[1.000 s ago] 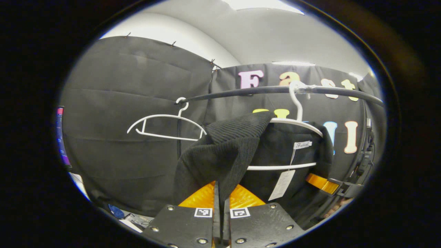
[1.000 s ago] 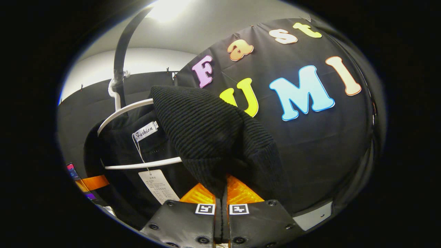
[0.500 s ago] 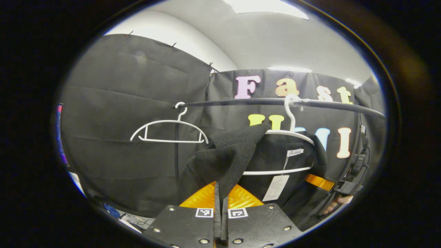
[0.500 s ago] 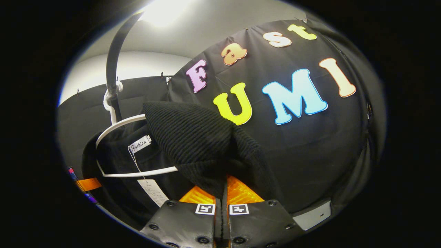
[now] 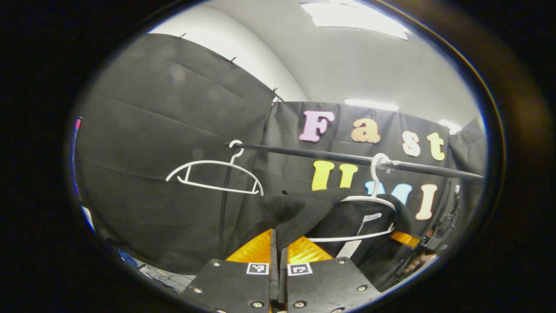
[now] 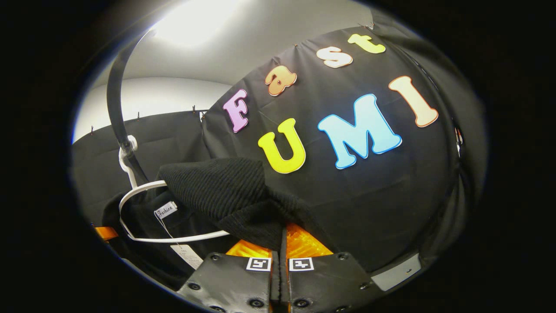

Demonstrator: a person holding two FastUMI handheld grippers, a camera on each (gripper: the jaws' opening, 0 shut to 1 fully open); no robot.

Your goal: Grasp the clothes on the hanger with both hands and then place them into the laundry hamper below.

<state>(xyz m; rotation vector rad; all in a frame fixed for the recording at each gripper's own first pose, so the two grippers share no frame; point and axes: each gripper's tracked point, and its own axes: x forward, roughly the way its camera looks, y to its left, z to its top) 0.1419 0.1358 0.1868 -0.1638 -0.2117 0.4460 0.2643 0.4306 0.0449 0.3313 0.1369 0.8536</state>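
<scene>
Left gripper (image 5: 278, 256): jaws closed, pinching a fold of the black knit garment (image 5: 299, 211) right at the tips. Fabric rises from the pinch and runs up and to the right onto the white hanger (image 5: 369, 202) it's draped over. A hang tag (image 5: 349, 248) dangles below that hanger's bottom bar. Right of it, low at the edge, the right gripper (image 5: 402, 238) and a bit of the hand (image 5: 418, 261) holding it. Hanger hook sits on the black rail (image 5: 312, 154) above and beyond the tips. Further left on the same rail, a bare white hanger (image 5: 215, 174), well apart from the garment.

Right gripper (image 6: 282, 256): jaws also closed, clamped on a ribbed fold of the same garment (image 6: 221, 191), fabric bunched directly over the tips. Garment spreads up-left from there over the hanger (image 6: 143, 208); sewn label (image 6: 166, 210) and hang tag (image 6: 186, 255) hang left of the tips. Rail (image 6: 114, 95) curves up on the far left.

Garment is on the hanger, held from both sides.
</scene>
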